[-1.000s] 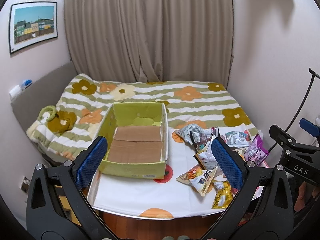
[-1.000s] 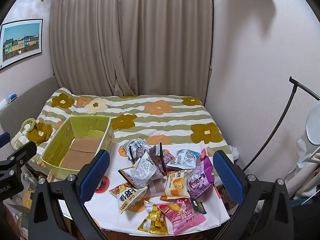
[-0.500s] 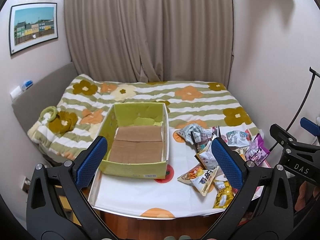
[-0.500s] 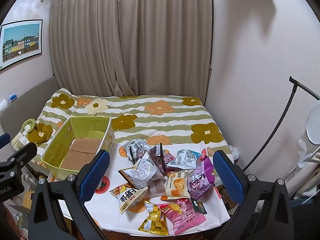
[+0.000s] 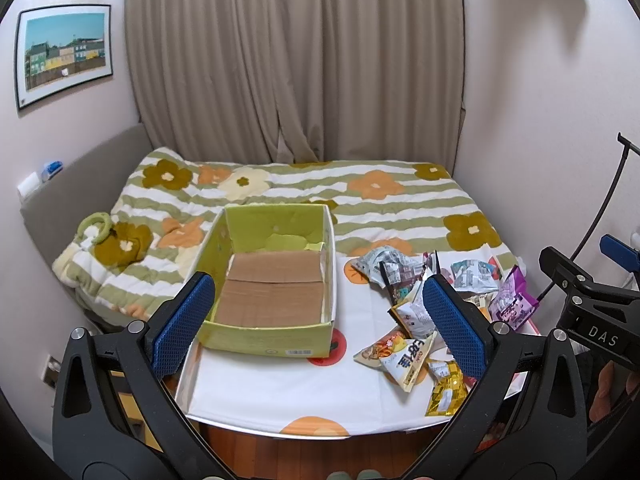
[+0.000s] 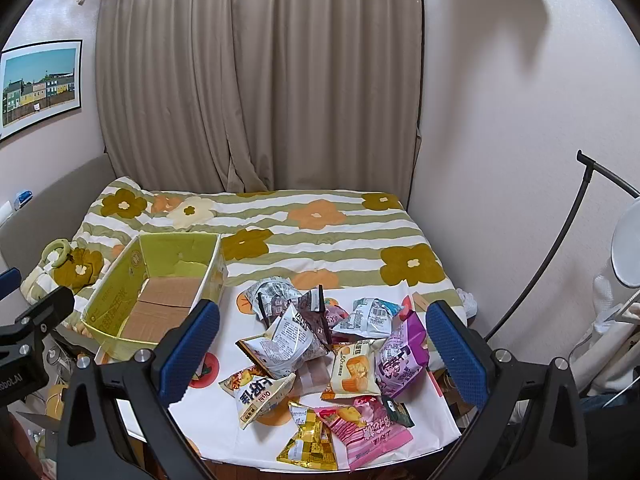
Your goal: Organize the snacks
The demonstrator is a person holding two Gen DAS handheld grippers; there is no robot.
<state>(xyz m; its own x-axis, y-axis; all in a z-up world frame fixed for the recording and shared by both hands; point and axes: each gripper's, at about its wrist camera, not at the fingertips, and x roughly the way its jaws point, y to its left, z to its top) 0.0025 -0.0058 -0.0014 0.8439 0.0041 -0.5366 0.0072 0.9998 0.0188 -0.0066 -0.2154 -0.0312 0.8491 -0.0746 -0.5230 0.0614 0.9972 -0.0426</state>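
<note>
Both grippers, left gripper point(image 5: 316, 312) and right gripper point(image 6: 322, 344), hover spread wide and empty above the table point(image 5: 280, 396), nothing sorted yet, so next means reaching into the snack packets point(image 6: 320, 344) beside the empty green box point(image 5: 272, 292).

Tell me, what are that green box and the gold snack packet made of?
The green box looks like printed cardboard: bare brown corrugated flaps show on its floor, and the walls are matte. The gold snack packet seems to be metallic foil or plastic film: it is shiny, crinkled and catches the light. I cannot tell which.
</note>
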